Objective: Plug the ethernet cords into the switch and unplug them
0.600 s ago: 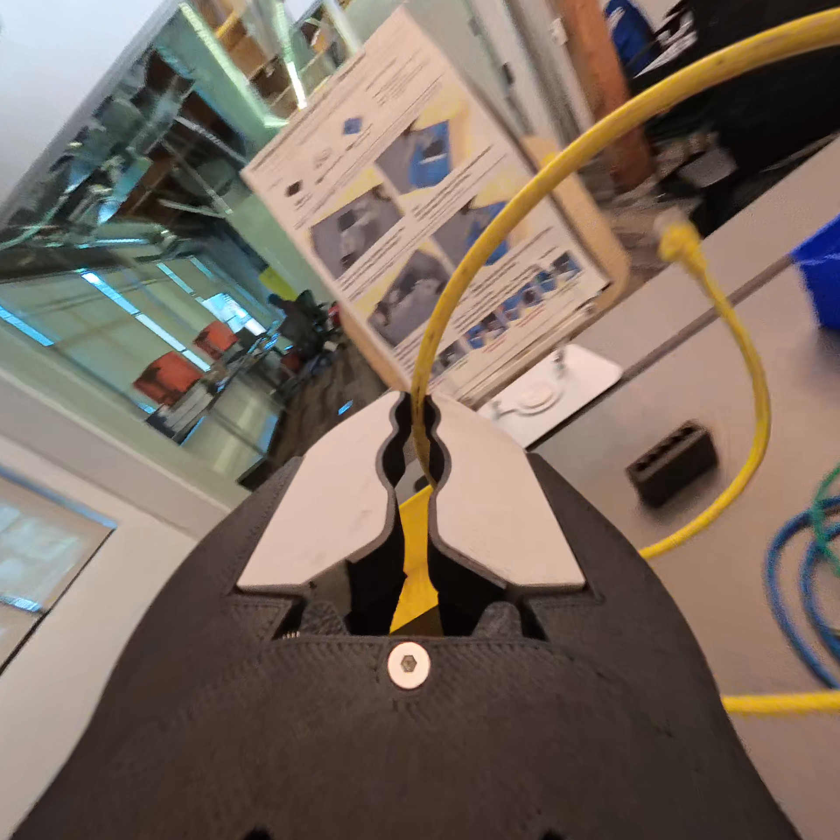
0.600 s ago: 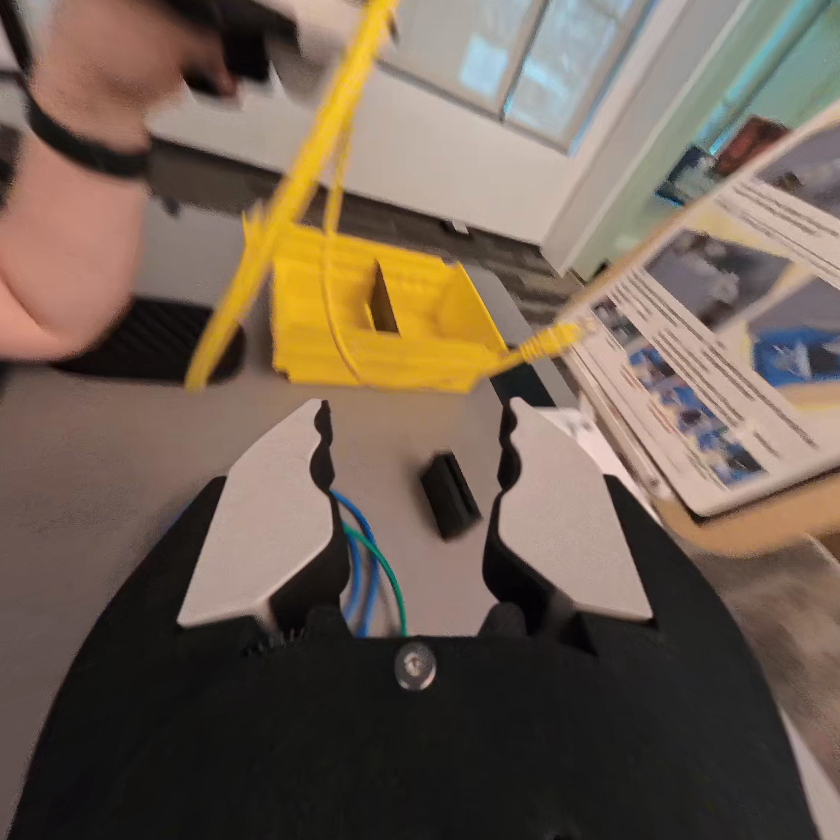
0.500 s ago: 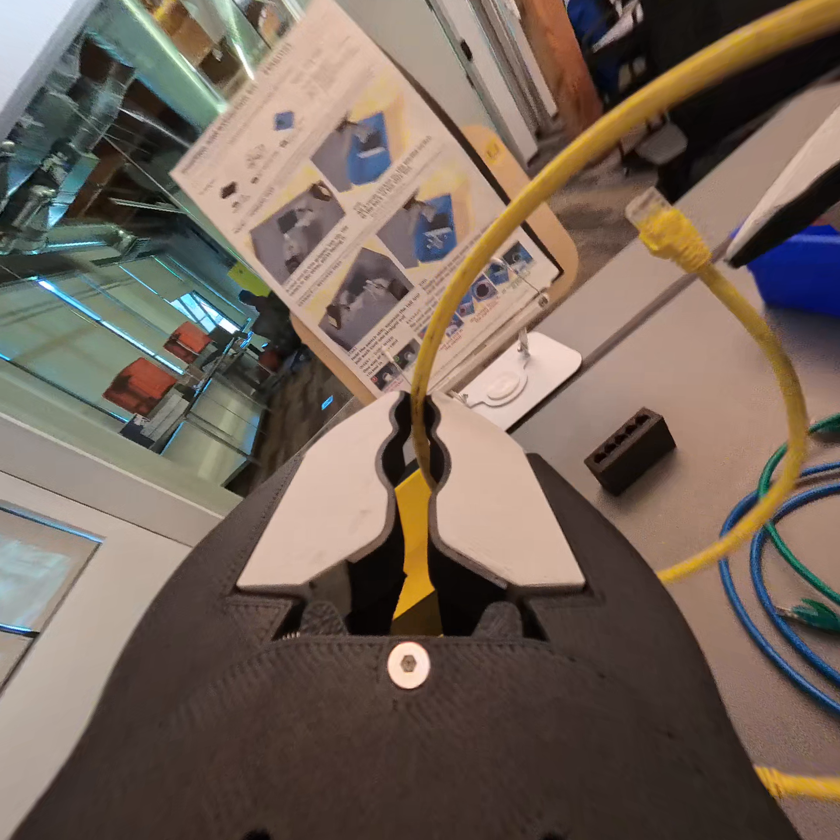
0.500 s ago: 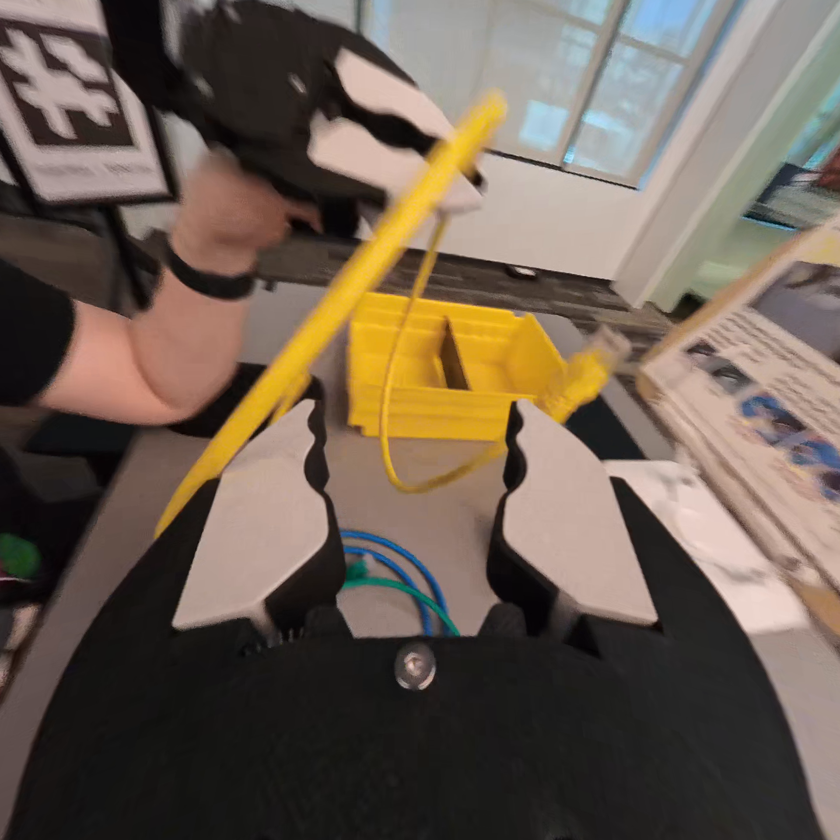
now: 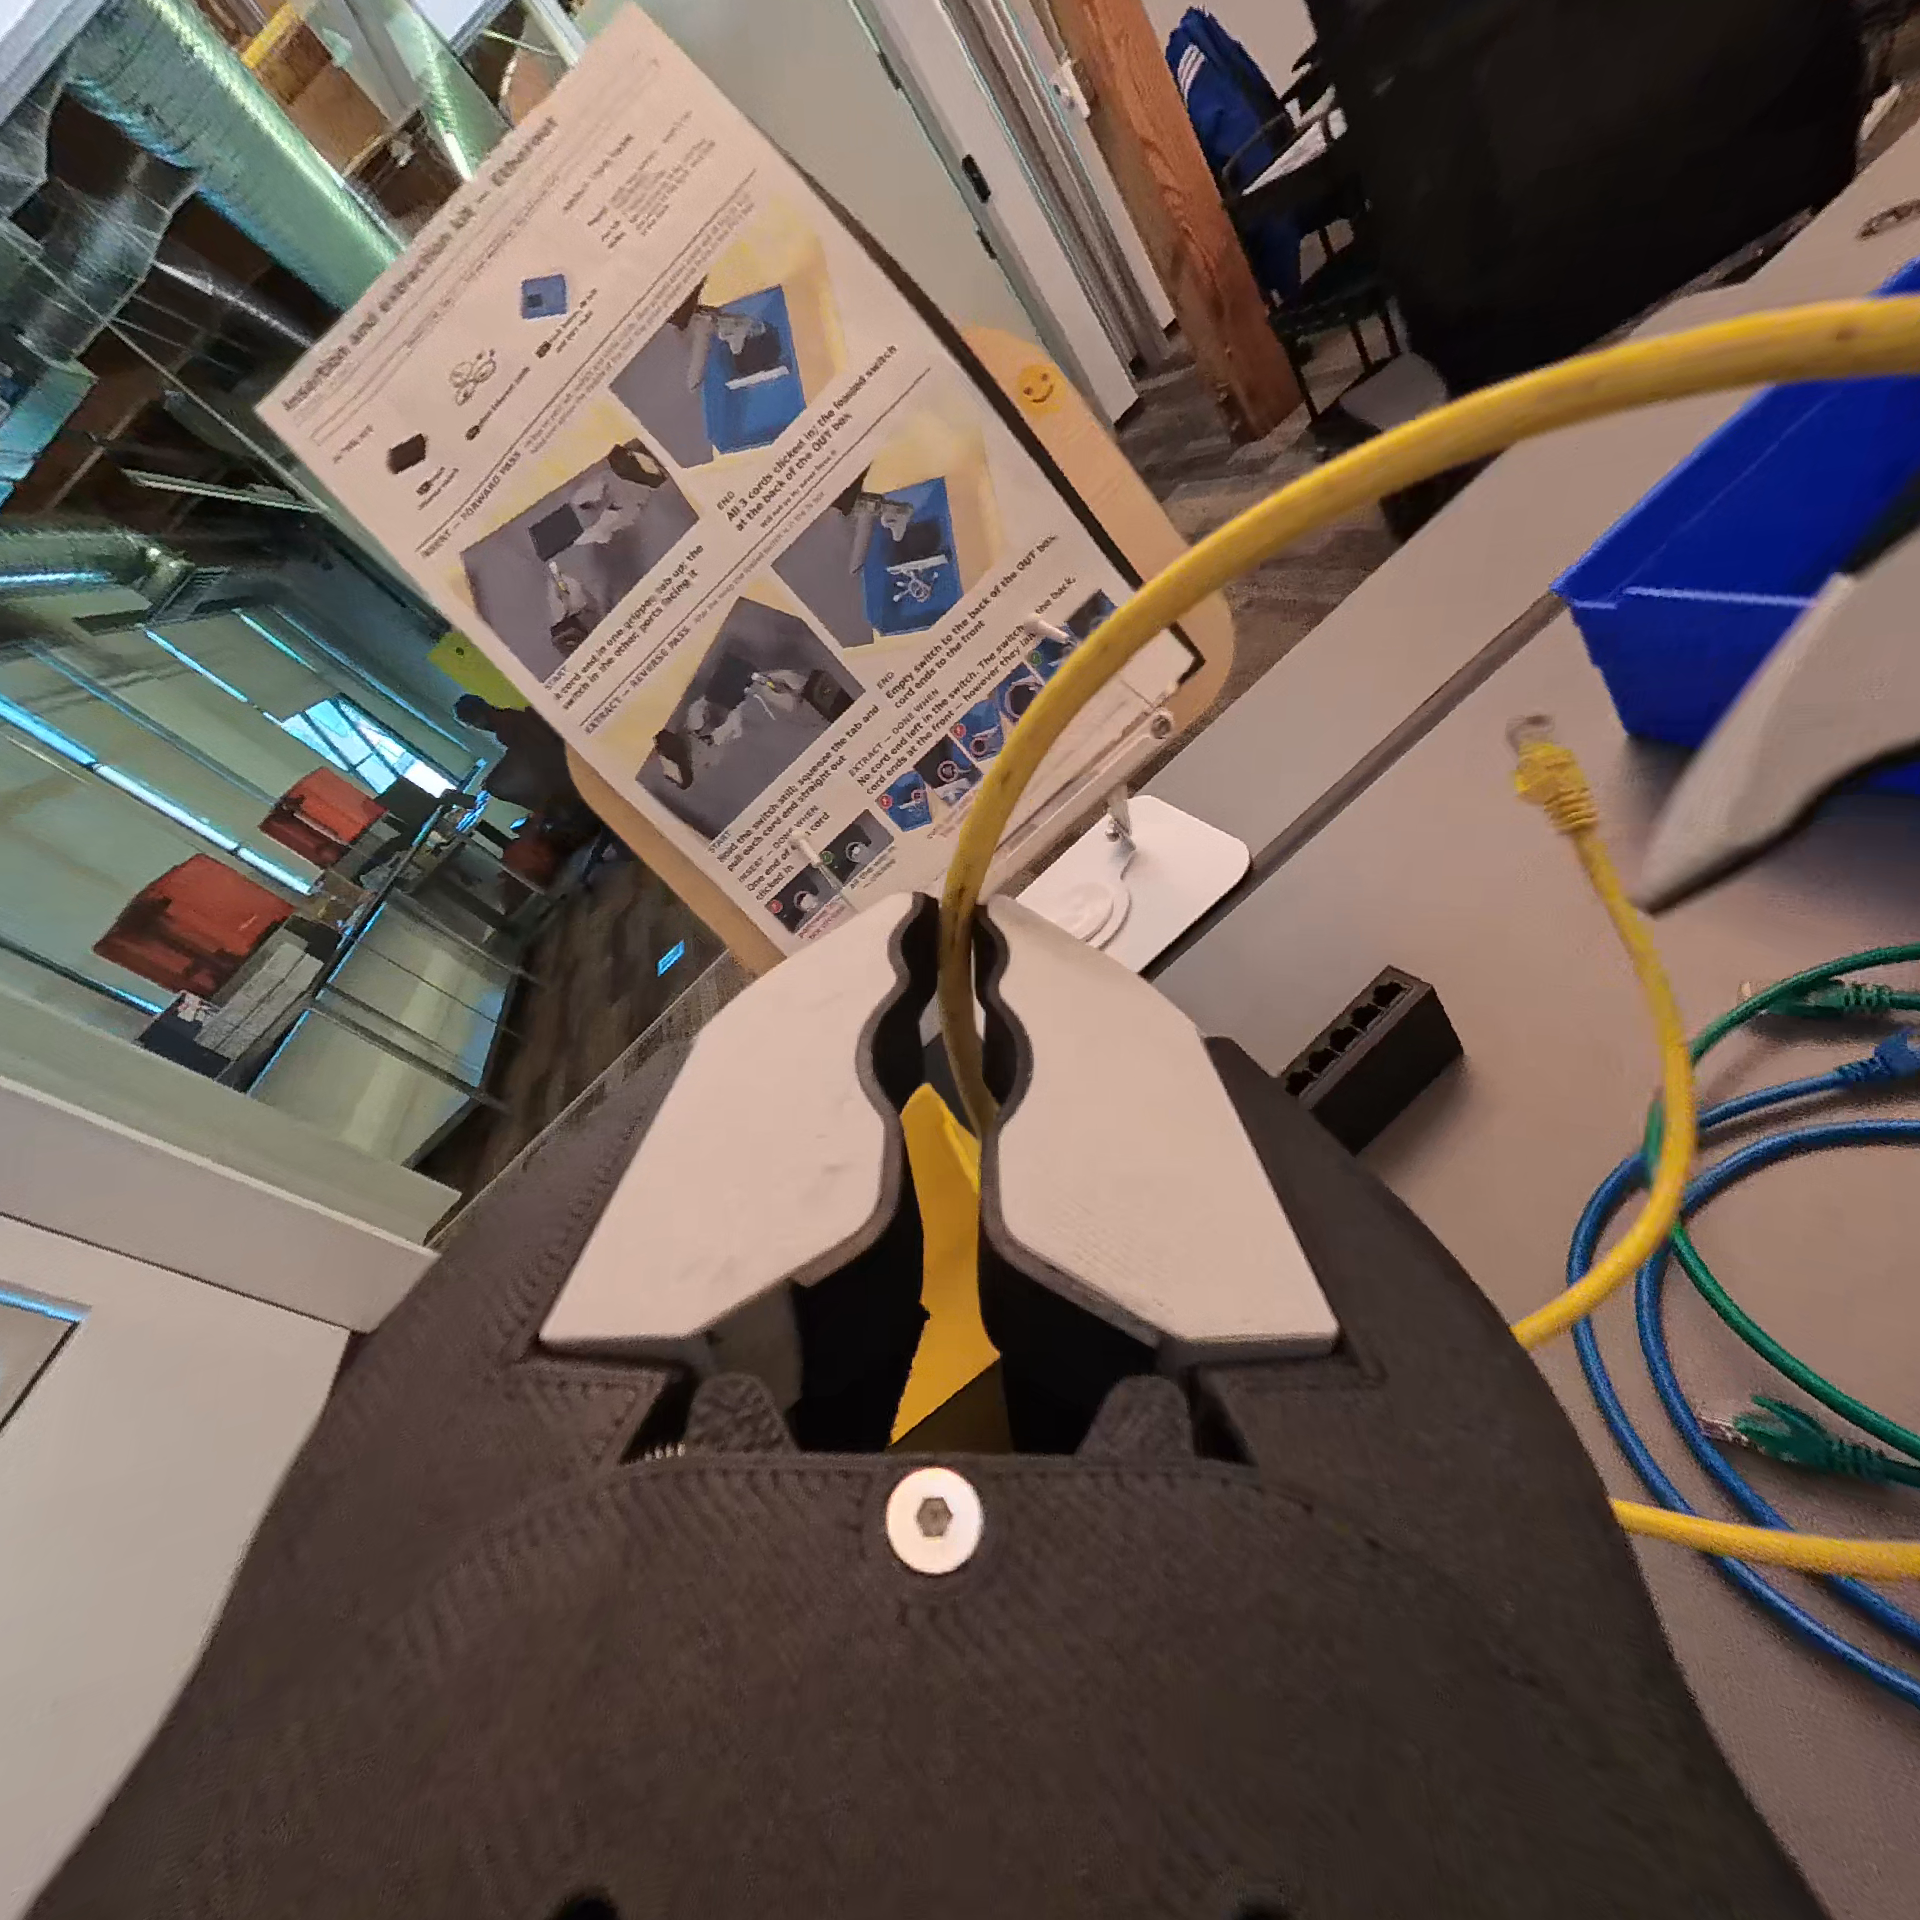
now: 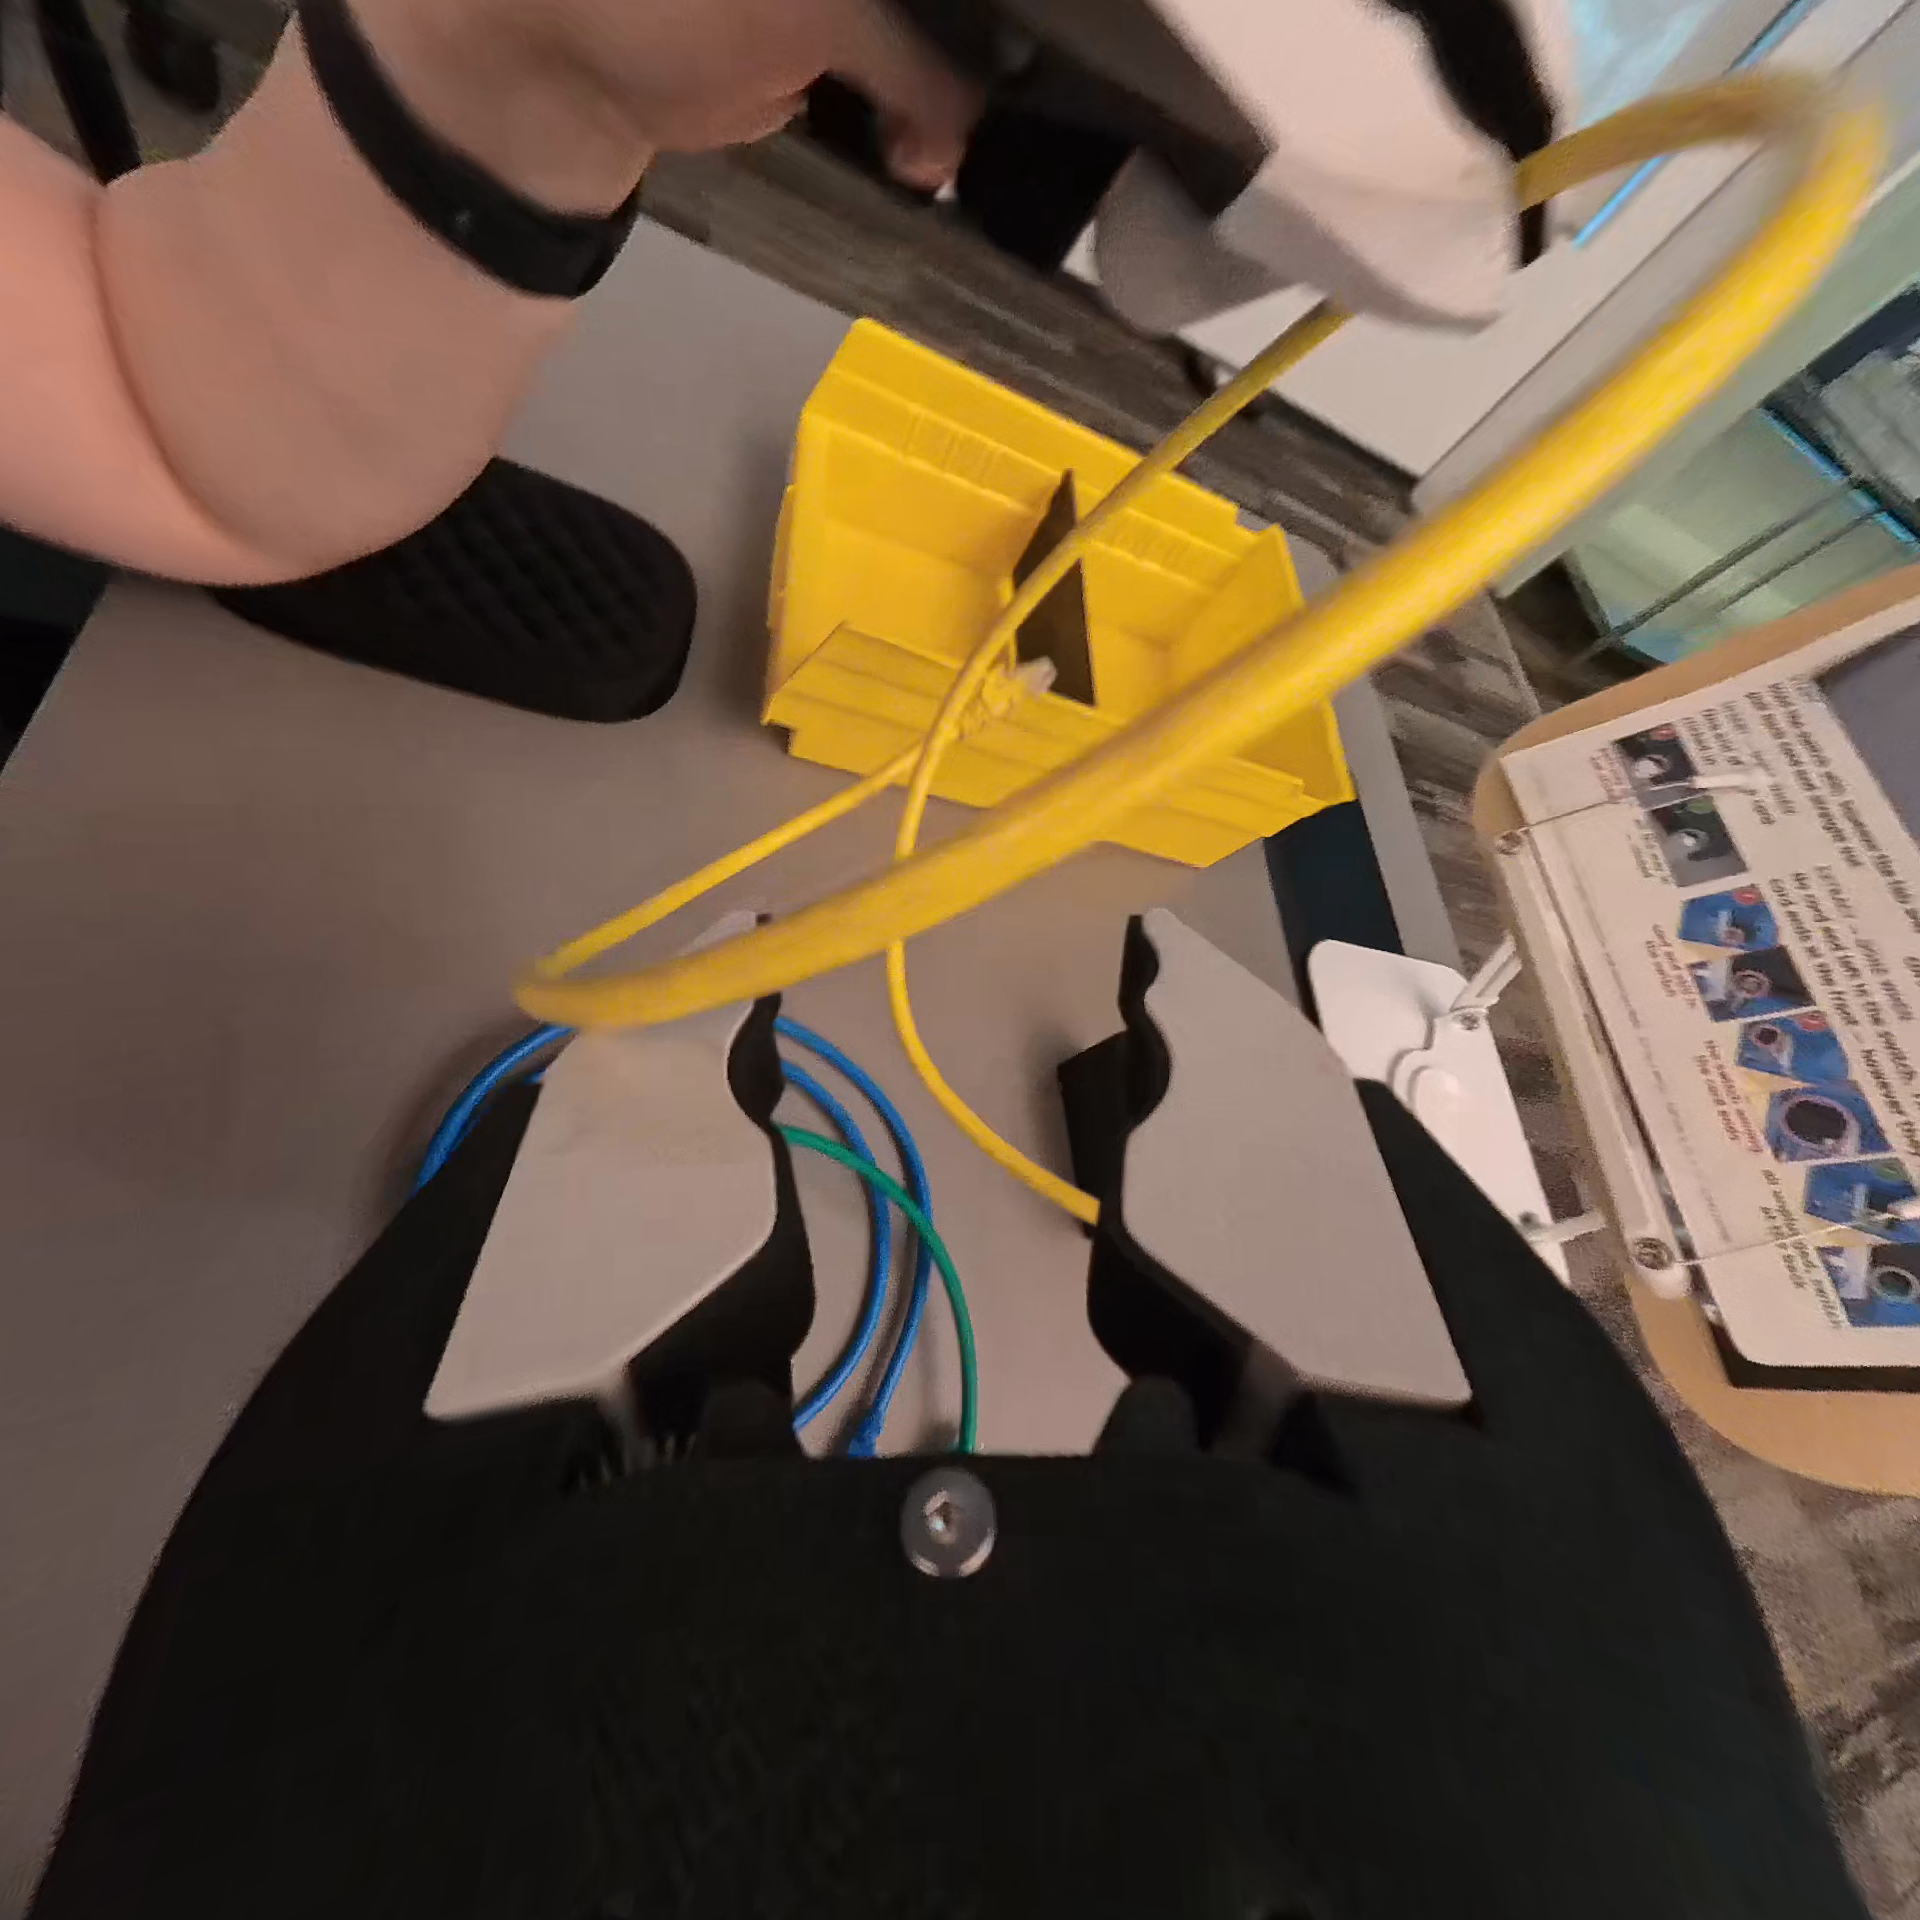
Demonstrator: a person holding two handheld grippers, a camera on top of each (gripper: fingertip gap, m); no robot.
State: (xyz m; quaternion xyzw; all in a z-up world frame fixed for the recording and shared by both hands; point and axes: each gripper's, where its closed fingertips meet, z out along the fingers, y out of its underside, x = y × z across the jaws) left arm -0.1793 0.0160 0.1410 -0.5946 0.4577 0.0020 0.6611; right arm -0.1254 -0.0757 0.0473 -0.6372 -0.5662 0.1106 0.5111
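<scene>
My left gripper point(image 5: 951, 935) is shut on a yellow ethernet cord point(image 5: 1226, 582), raised above the grey table point(image 5: 1434, 883). The cord arcs up to the right, and its plug point(image 5: 1548, 769) hangs free above the table. The black switch point(image 5: 1371, 1049) lies on the table just right of my left fingers. My right gripper point(image 6: 945, 935) is open and empty. The yellow cord point(image 6: 1039, 821) loops across its left fingertip. The left gripper point(image 6: 1434, 249) shows at the top of the right wrist view, held by a hand. The switch is hidden in that view.
Blue cords point(image 5: 1621, 1299) and a green cord point(image 5: 1766, 1340) lie coiled on the table at right. A blue bin point(image 5: 1745, 582) stands behind them. A yellow bin point(image 6: 1039, 665), a black pad point(image 6: 488, 603) and a poster on a white stand point(image 6: 1766, 987) lie ahead of the right gripper. Measured from the fingertips, the black switch point(image 5: 1371, 1049) is 20 centimeters or so from the right gripper and 25 centimeters from the left.
The left gripper has kept its hold and the cord's plug has swung lower and to the right. The right gripper has tilted down under the cord loop and stays open.
</scene>
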